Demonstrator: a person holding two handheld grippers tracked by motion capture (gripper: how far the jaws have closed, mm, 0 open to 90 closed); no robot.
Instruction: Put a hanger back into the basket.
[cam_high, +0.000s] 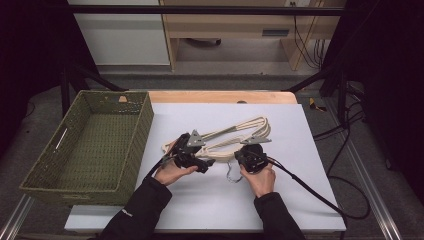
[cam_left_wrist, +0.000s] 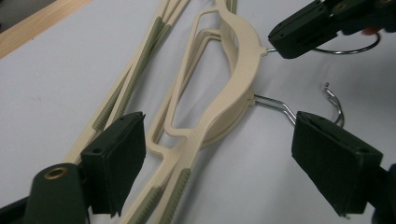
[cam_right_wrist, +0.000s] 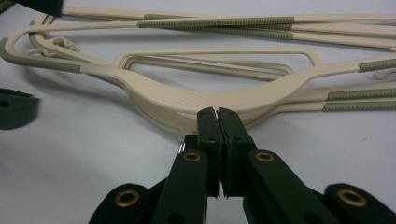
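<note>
Cream hangers (cam_high: 235, 137) on table, green woven basket (cam_high: 92, 145) unfilled

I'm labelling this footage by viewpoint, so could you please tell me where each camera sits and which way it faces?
High view: above the person's side, looking forward and down on the table; forearms, both hands.
Left gripper view: rides the left gripper, looking between its open fingers at cream hangers.
Right gripper view: rides the right gripper, its fingers shut at a hanger's wire hook.
Shared: the hangers; the left gripper view also shows the right gripper.
</note>
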